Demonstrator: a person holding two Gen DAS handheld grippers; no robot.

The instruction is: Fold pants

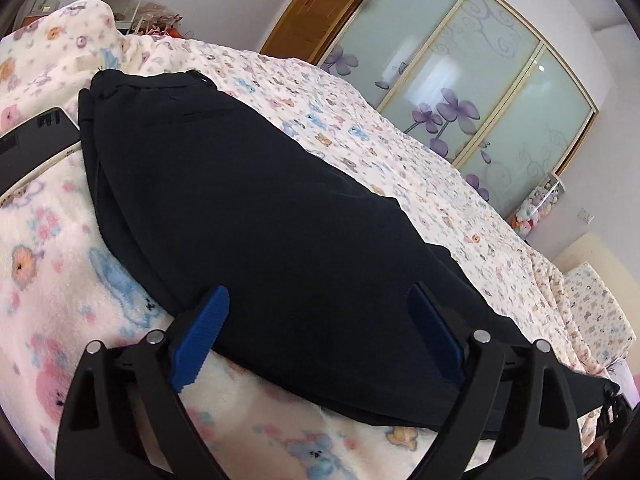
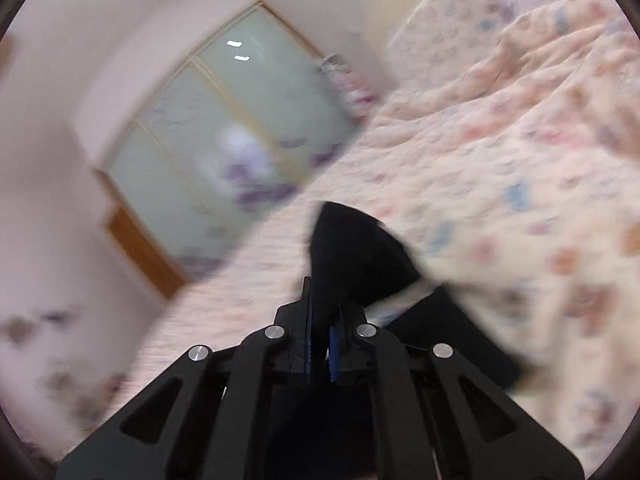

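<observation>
Two hand-held grippers are at work on one pair of dark pants (image 1: 256, 208), which lies on a bed with a soft blanket (image 1: 60, 264) covered in little bears and flowers. On the far left of the left view, a flat dark thing with a white edge (image 1: 36, 140) rests on the blanket, touching the side of the pants; it may be a tablet, but that is hard to tell. Next comes the left hand-held gripper (image 1: 318, 334), with its blue pads wide apart. It holds nothing, and the near end of the pants lies between its fingers. Past the pants, a closet with frosted glass doors (image 1: 460, 92) and purple flowers stands by the wall. In the right view, which is very blurry, the right hand-held gripper (image 2: 320, 340) is squeezed tight on a bit of the pants (image 2: 352, 252), and the cloth sticks up from it in a point. The pants look partly folded, so the fold seems to be under way. What could go wrong? The pinched bit is small, so a quick pull might let it slip out. Since the left hand-held gripper is not holding anything down, the whole pile could slide on the fluffy blanket and the fold could end up crooked. No words or labels can be read anywhere.
</observation>
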